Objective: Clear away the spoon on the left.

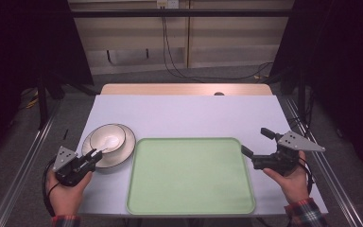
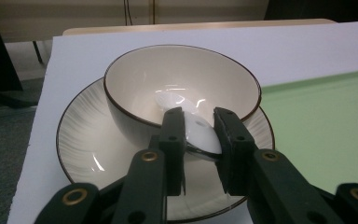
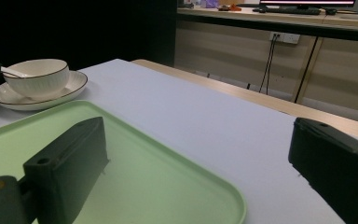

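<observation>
both jaws of the left gripper (image 2: pixel 199 135) were clamped on a white spoon (image 2: pixel 193 126) lying in the bowl (image 2: pixel 135 79) on its plate (image 2: pixel 81 140), just beside the green tray (image 1: pixel 191 175); the right gripper (image 1: pixel 255 144) stood apart at the tray's opposite edge.

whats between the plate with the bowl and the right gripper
The green tray lies between them, empty. In the high view it spans the table from the plate under the bowl to the right gripper.
</observation>
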`<action>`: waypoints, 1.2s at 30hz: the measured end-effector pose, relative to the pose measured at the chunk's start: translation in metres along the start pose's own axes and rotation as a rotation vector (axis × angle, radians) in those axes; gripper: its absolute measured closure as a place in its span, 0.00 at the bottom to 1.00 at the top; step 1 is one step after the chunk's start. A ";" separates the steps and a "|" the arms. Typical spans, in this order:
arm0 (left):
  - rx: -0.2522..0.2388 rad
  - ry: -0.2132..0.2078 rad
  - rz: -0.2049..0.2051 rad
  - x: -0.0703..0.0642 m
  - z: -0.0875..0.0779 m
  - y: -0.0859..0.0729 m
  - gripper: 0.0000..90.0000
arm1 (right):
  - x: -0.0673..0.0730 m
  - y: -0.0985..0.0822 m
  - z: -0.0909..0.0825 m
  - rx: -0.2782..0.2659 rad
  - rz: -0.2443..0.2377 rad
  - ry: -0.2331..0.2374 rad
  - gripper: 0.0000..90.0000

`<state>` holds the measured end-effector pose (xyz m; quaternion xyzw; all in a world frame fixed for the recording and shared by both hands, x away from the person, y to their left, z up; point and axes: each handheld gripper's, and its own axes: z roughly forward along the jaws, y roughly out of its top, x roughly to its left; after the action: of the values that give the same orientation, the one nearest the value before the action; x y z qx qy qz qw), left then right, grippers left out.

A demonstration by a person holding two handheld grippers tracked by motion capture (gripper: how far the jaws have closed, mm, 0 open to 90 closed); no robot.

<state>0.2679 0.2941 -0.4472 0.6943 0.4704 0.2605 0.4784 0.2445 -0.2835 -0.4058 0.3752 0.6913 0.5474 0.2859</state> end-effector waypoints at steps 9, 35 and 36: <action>-0.035 0.008 -0.009 -0.001 0.001 0.003 0.86 | 0.001 0.000 0.000 0.002 -0.005 0.007 0.04; -0.176 -0.021 -0.035 0.003 0.015 0.020 0.94 | -0.001 0.000 -0.002 0.005 -0.008 0.007 0.04; -0.179 -0.016 -0.038 0.003 0.015 0.021 0.94 | -0.001 0.000 -0.003 0.005 -0.005 0.004 0.04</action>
<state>0.2900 0.2880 -0.4343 0.6416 0.4544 0.2868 0.5473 0.2428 -0.2855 -0.4055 0.3731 0.6940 0.5459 0.2848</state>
